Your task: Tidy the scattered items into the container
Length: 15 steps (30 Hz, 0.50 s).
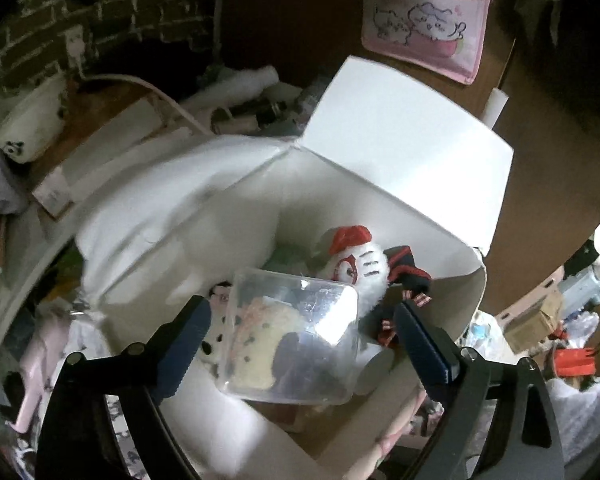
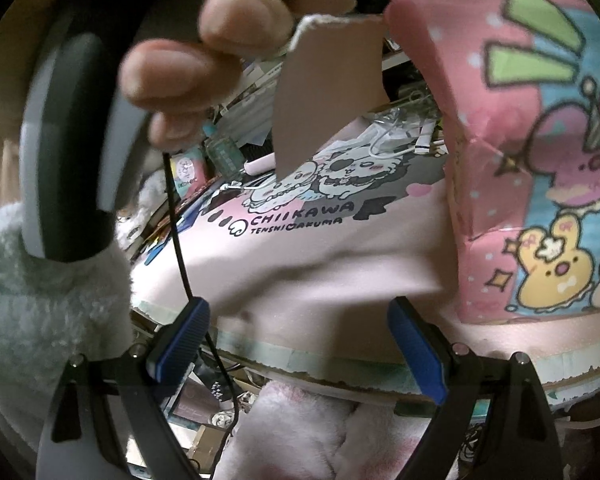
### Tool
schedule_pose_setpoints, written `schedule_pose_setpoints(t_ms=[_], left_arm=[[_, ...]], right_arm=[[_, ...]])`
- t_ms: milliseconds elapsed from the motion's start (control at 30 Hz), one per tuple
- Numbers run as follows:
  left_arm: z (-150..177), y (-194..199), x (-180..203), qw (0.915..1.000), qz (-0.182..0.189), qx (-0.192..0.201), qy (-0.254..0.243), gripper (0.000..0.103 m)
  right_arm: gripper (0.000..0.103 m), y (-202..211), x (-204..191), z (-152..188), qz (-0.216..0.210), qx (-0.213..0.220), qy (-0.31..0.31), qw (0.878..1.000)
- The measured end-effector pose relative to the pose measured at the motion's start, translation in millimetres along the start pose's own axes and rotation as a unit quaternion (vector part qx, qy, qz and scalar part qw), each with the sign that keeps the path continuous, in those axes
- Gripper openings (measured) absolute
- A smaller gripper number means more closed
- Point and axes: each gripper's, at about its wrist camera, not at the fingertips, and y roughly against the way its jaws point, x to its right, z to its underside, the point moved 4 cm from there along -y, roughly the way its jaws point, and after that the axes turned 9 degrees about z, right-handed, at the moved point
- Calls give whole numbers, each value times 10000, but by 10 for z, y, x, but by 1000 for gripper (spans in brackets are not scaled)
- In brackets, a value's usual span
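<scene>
In the left wrist view, the left gripper point(image 1: 300, 320) hangs over an open white box point(image 1: 204, 216) whose lid flap point(image 1: 404, 152) stands up toward the upper right of the frame. Its blue-padded fingers point(image 1: 188, 332) are spread wide, released, and a clear plastic tub point(image 1: 292, 336) lies tilted between them at lower centre, inside the box; the pads stand just beside its walls rather than pressing on them. Behind the tub, near the middle of the frame, a white plush with a red cap point(image 1: 356, 260) rests in the box too. A pink illustrated pouch point(image 1: 424, 20) hangs at the top right, and a dark brick-patterned wall point(image 1: 100, 8) fills the upper left. In the right wrist view, the right gripper point(image 2: 300, 340) is also released, with nothing between its fingers. It points at a pink printed mat point(image 2: 320, 240) across the middle of the frame, with a pink cartoon-covered box point(image 2: 532, 152) standing on it at the right. A hand point(image 2: 188, 72) gripping a grey handle point(image 2: 68, 152) fills the upper left.
</scene>
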Motion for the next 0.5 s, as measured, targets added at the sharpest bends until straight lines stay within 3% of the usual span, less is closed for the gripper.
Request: schedule_pose_setpoints(t_ms=[233,300,333,433,500], left_arm=[[233,546,-14,9950,-575,814,67,93],[325,708,-54,9923,-683,1013,202,97],[374,784,-79,9905,-760,1113,259,102],[534,1000,-164,9836,-1027,1427,408,102],[646,1100,-229,9814,-1015,1527,568,103]], right_arm=[[90,-2,-97,13,144,53,91,9998],[103,-18,-144,16,167,48,99,9998],[103,-17,-169,14,174,83,84,9998],[103,-31,-263,9,213,112,124,9996],[103,-54,-319,5,245,122,168,9995]])
